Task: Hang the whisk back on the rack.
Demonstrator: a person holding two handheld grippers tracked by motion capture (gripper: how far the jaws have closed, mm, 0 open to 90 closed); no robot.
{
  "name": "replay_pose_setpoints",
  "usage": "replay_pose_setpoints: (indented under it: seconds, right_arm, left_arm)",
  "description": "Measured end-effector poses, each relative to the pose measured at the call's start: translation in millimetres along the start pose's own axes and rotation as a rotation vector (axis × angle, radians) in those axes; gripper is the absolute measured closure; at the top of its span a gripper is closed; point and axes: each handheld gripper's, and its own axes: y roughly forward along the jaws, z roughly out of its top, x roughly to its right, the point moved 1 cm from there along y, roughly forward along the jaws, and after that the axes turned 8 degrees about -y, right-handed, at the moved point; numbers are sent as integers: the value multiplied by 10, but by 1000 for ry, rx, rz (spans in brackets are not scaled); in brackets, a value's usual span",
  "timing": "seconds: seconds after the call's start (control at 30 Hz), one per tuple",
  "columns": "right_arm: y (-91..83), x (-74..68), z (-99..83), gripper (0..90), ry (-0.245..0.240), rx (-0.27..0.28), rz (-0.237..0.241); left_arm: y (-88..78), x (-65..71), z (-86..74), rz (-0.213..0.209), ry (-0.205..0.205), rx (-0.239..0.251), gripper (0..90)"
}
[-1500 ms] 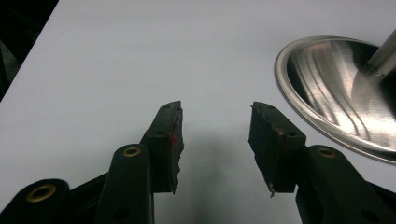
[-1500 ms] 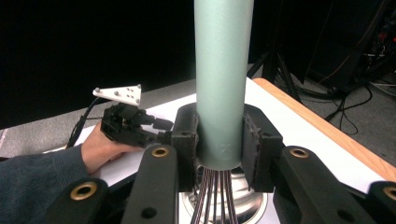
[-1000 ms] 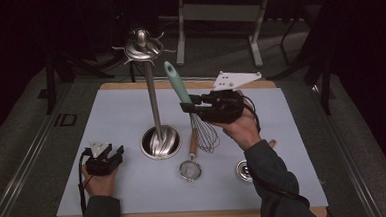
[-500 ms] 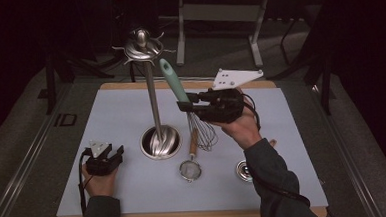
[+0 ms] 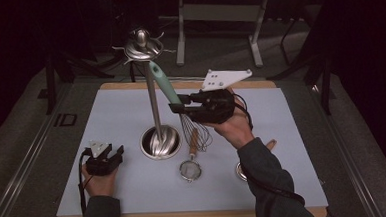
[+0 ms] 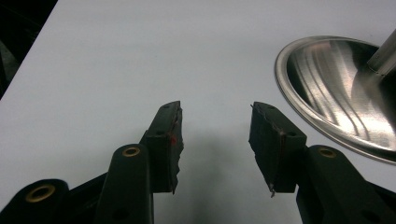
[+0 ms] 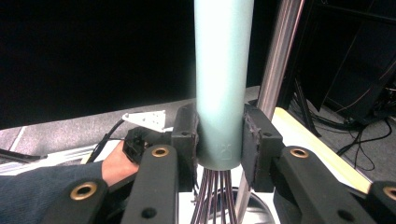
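— Teal handle first: is the whisk (image 5: 181,106) hung up yet?

— Not yet. My right gripper (image 7: 218,140) is clamped on the lower end of that handle, both pads pressed to it, with the wires dropping below. In the high view I hold it aloft at the middle of the frame, handle tilted up toward the hooks crowning the steel stand (image 5: 151,98). Its tip sits close under that crown; I can't tell whether it has caught a hook.

— So the lift is done?

— I judge so. What's left is hooking it on and letting go.

— And your other hand?

— My left gripper (image 6: 215,140) rests at the lower left of the high view, jaws parted around nothing, beside the stand's round base.

— Anything else waiting?

— A small strainer (image 5: 190,163) with a wooden handle lies on the white mat (image 5: 302,133), below the whisk.
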Motion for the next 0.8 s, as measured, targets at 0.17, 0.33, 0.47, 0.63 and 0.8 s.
replay_pose_setpoints:
  seconds: [0.17,0.33,0.47,0.63,0.8]
  right_arm:
    - [33,14,8,692,-2,7,-5]
    - [28,24,-17,692,5,8,-11]
    - [21,35,-23,692,12,19,-16]
    - [8,42,-42,692,18,26,-17]
    - [45,65,-46,692,17,5,-22]
  left_arm:
    - [0,-3,1,-1,-1,0,545]
    - [2,0,0,1,-1,1,545]
    - [0,-2,0,0,0,-1,545]
    - [1,-2,0,0,-1,-1,545]
    - [1,1,0,1,2,-3,545]
